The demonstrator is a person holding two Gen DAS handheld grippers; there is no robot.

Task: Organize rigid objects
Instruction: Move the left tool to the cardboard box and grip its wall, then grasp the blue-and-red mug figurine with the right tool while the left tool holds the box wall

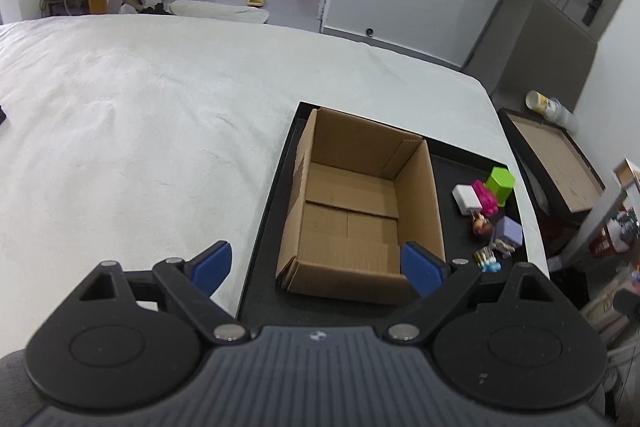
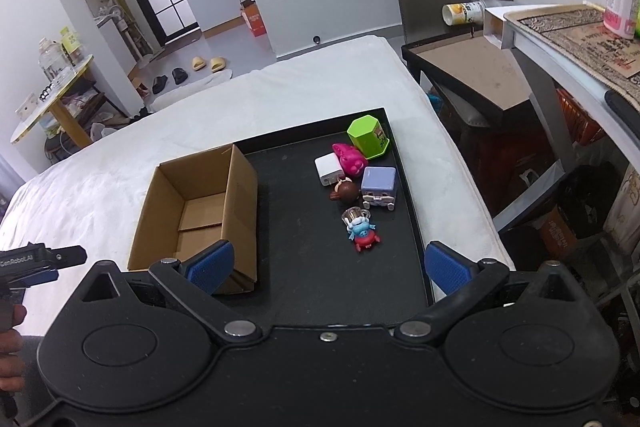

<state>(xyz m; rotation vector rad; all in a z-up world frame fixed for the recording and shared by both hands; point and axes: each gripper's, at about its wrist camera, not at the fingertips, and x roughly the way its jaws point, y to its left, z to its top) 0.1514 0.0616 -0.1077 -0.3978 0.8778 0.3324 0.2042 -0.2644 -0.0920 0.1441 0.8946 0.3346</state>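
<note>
An open, empty cardboard box (image 2: 192, 207) (image 1: 360, 211) stands on the left part of a black tray (image 2: 300, 267) (image 1: 264, 227) on a white bed. Right of the box lies a cluster of small toys: a green hexagonal cup (image 2: 368, 137) (image 1: 500, 185), a pink toy (image 2: 350, 157), a white charger block (image 2: 329, 169) (image 1: 466, 199), a lilac cube figure (image 2: 379, 185) (image 1: 509, 231), a brown round figure (image 2: 344, 191), and a blue and red figure (image 2: 362, 231). My left gripper (image 1: 316, 269) is open above the box's near edge. My right gripper (image 2: 328, 267) is open above the tray's near part.
The white bed (image 1: 140, 107) spreads to the left. A dark side table with a brown top (image 2: 472, 67) and a lying can (image 2: 460, 13) stands right of the bed. A grey shelf (image 2: 560, 39) is at far right. The left gripper also shows at the left edge (image 2: 40, 259).
</note>
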